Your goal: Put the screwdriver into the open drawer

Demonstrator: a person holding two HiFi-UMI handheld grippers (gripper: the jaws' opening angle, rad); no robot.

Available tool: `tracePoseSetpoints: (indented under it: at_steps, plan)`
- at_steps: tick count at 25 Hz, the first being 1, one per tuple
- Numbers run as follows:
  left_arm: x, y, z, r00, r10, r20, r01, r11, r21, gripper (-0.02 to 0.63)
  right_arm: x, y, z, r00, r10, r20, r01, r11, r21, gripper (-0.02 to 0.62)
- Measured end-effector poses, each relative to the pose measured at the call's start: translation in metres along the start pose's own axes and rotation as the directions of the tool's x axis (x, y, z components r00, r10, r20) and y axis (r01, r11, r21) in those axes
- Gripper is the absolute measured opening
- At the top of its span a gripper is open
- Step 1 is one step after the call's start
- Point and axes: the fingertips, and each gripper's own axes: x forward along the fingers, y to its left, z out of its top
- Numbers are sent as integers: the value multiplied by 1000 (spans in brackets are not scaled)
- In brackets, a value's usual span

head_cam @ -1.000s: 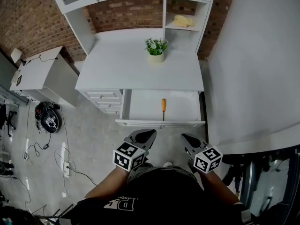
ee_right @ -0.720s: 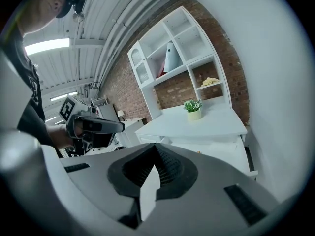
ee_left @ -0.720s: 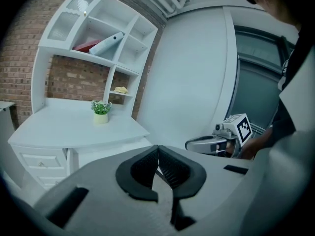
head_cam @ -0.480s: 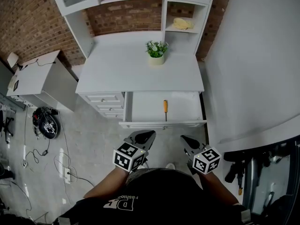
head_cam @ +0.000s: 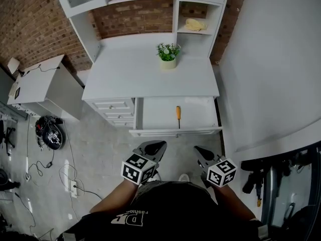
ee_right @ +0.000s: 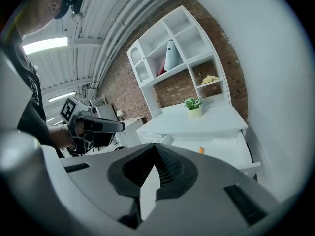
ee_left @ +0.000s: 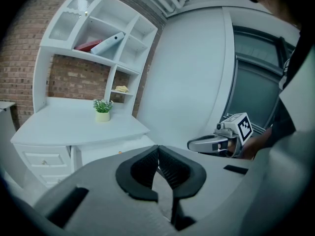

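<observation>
1. The screwdriver [head_cam: 178,116] is seen lying inside the open drawer [head_cam: 175,132], about midway across it. Its orange handle is turned toward the desk [head_cam: 140,77] and its shaft toward the drawer's front wall. Nothing touches it.
2. The left tongs [head_cam: 158,144] are closed. In the left gripper view the ribbed pads [ee_left: 145,166] are pressed together at their tips, with nothing between them.
3. The right tongs [head_cam: 198,149] are likewise closed and empty. In the right gripper view the pads [ee_right: 170,167] are seen meeting.
4. Both tongs are held close to the person's body, pointed toward the drawer but well apart from its front wall.
5. The placing step is judged to be finished, since the tool lies where the task wants it and is gripped by neither tongs. The step in hand is judged to be a standing-off from the desk.
6. No further grasp is called for by the task sentence. Should the drawer be shut afterwards, which the task does not name, closed tongs would have to be set against the middle of the front wall. An even push would be needed so that the drawer is not skewed on its runners.
7. The potted plant [head_cam: 168,54] on the desk is well apart from the drawer and is not concerned.
</observation>
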Motion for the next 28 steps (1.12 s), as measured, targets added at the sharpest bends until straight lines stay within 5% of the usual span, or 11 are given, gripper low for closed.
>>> tracePoseSetpoints:
  at_steps: [28]
  plan:
    - [1,-11,-3,1000,-1,4,1,1000,7,18,-7,2,-5,1000,5,6,-5,1000,12,3]
